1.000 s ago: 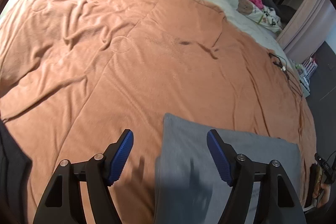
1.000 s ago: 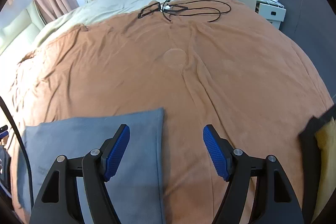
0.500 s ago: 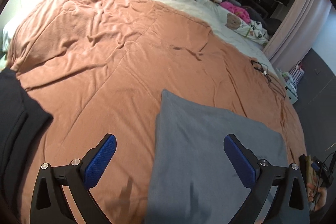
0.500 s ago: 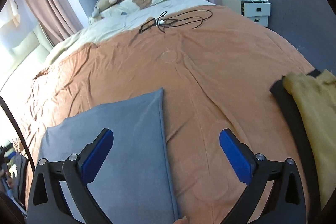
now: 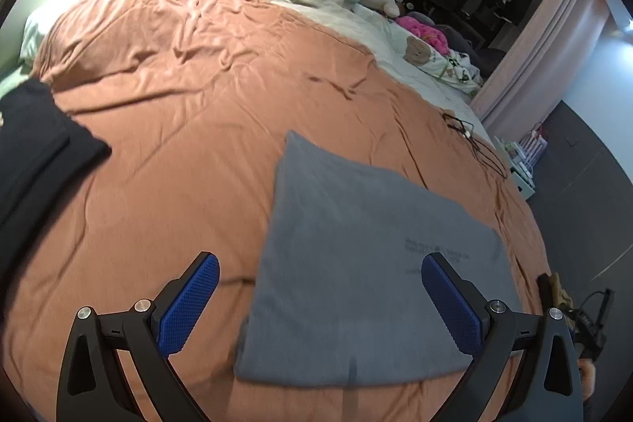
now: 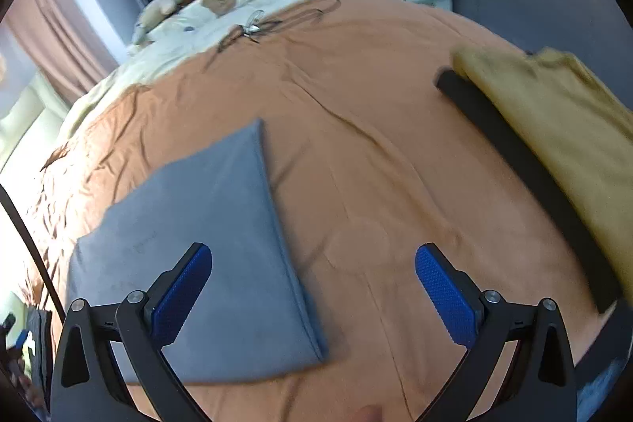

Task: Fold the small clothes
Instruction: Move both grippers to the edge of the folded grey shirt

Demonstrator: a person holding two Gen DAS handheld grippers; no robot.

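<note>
The folded grey cloth (image 5: 368,263) lay flat on the orange blanket (image 5: 190,97), and both grippers hung above it with nothing in them. The left gripper (image 5: 320,299) stood wide apart — wider than a second before, when its blue pads (image 5: 190,299) sat closer together — and it had drawn back, so the whole rectangle showed where only its near part had shown earlier. The right gripper (image 6: 312,295) had likewise spread wide and pulled away from the bed. In its view the grey cloth (image 6: 205,244) lay under the left pad (image 6: 182,295), and a yellow garment (image 6: 554,129) on top of a black one (image 6: 526,176) had come into sight at the right. A black garment (image 5: 27,153) had also appeared at the left edge of the left view.
</note>
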